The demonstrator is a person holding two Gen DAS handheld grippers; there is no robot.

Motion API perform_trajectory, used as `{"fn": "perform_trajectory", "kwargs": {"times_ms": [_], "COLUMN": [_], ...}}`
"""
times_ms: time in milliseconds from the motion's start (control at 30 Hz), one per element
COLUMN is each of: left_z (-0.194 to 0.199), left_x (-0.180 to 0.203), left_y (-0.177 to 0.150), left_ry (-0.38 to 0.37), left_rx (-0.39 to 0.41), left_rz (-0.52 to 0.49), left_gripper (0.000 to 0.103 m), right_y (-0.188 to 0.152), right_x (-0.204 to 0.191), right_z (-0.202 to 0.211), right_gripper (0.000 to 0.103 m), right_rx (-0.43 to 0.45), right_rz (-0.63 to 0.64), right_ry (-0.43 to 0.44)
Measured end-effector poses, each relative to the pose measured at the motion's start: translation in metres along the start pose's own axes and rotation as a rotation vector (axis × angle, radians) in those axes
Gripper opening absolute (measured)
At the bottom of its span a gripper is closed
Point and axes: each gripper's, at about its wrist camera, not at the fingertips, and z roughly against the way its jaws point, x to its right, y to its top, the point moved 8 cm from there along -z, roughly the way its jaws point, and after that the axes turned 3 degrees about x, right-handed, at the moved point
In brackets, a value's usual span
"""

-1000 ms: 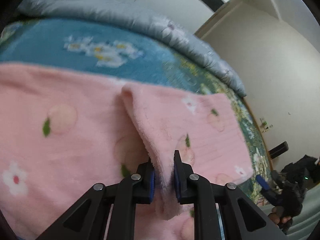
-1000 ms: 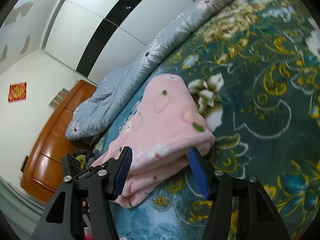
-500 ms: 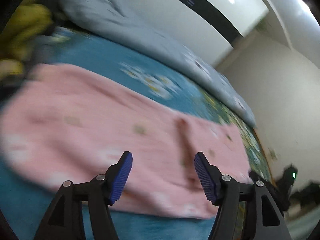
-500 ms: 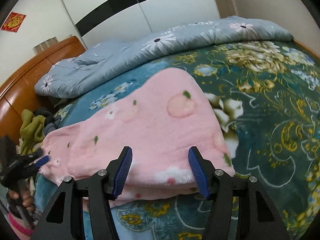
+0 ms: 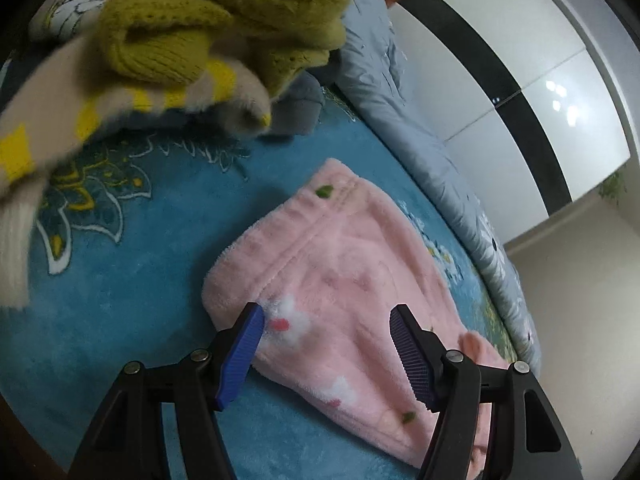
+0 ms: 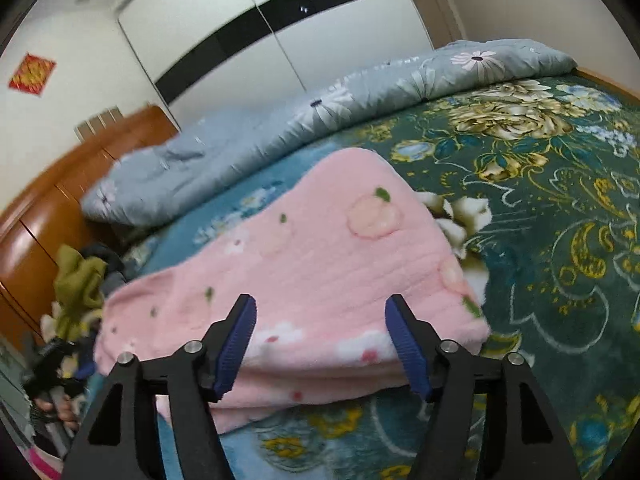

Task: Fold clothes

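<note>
Left gripper [image 5: 326, 330] has let go of the pink fleece garment [image 5: 348, 280], jaws now apart over its end nearest the olive knit pile [image 5: 224, 28]. Right gripper [image 6: 320, 320] jaws just widened, apart over the garment's opposite end. Garment lies folded on the floral bedspread [image 6: 560, 208].

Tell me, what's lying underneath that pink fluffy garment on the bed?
The pink garment lies folded on the floral blue-green bedspread, whose pattern shows all around it. At its near edge, layers of its own fleece are stacked. Whatever else might sit beneath stays covered.
</note>
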Motion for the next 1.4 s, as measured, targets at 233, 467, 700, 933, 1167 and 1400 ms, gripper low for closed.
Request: {"fn": "perform_trajectory", "kwargs": {"times_ms": [233,467,700,933,1167,1400], "left_z": [0.017,-0.015,-0.032,-0.050,-0.053,-0.053], "left_x": [-0.012,-0.025,-0.011,-0.002,0.004,0.000], "left_y": [0.014,-0.022,-0.016,-0.010,-0.014,-0.007], "left_ry": [0.050,0.027,-0.045,-0.053,-0.041,0.008], "left_rx": [0.112,-0.046,-0.014,0.014,0.001,-0.010], "left_rz": [0.013,0.107,0.149,0.182,0.147,0.146], "left_gripper": [0.076,0.077,0.085,0.102,0.103,0.079], "right_y": [-0.006,-0.007,-0.009,-0.007,-0.008,-0.009], "right_x": [-0.005,-0.013,-0.012,-0.015,-0.023,-0.019], "right_z": [-0.002,-0.006,-0.006,-0.006,-0.005,-0.003], "right_gripper": [0.083,0.090,0.090,0.090,0.090,0.090], "right_rx": [0.013,0.017,0.017,0.035,0.025,0.002], "right_rz": [-0.038,-0.042,-0.053,-0.043,-0.057,-0.063], "right_ry": [0.032,0.052,0.068,0.099,0.150,0.144]}}
